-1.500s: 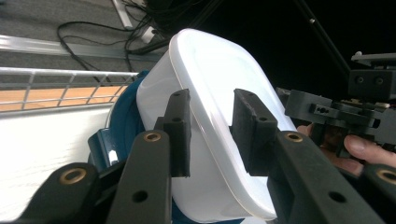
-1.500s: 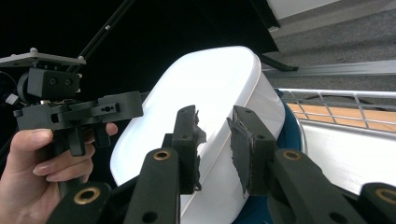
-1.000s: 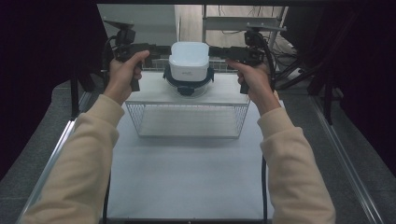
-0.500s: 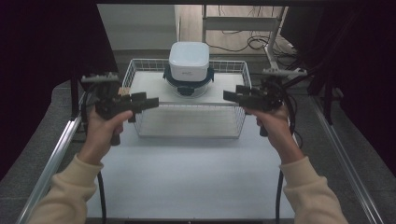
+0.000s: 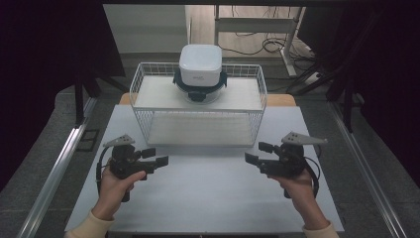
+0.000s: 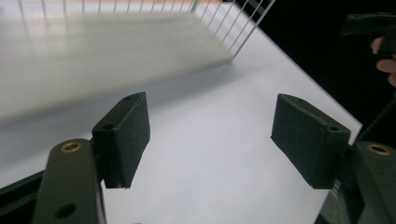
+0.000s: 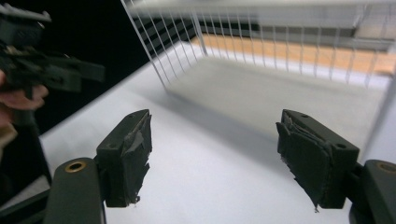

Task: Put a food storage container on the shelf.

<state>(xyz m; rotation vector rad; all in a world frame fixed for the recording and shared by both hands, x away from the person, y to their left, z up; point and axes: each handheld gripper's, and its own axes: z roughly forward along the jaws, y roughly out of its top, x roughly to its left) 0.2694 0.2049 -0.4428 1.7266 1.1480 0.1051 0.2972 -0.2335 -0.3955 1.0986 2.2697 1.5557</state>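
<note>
A white-lidded container (image 5: 200, 69) with dark side clips stands on top of a white wire basket (image 5: 198, 126) at the back of the table. My left gripper (image 5: 156, 156) hovers low over the white tabletop (image 5: 208, 198), in front of the basket's left corner, and points right. Its jaws stand open with nothing between them (image 6: 212, 137). My right gripper (image 5: 256, 152) mirrors it in front of the right corner and points left, open and empty (image 7: 215, 154). Each gripper view catches the other gripper (image 6: 369, 25) (image 7: 46, 70) across the table.
The basket's wire wall (image 7: 159, 51) rises just beyond the jaws. A wooden strip (image 5: 282, 99) shows behind the basket. Metal rails (image 5: 59, 163) run along both sides of the table. Cables and frame legs (image 5: 277, 44) lie on the floor beyond.
Both hands have come down and back from beside the container on the basket to low over the tabletop in front of the basket. The container has stayed in place.
</note>
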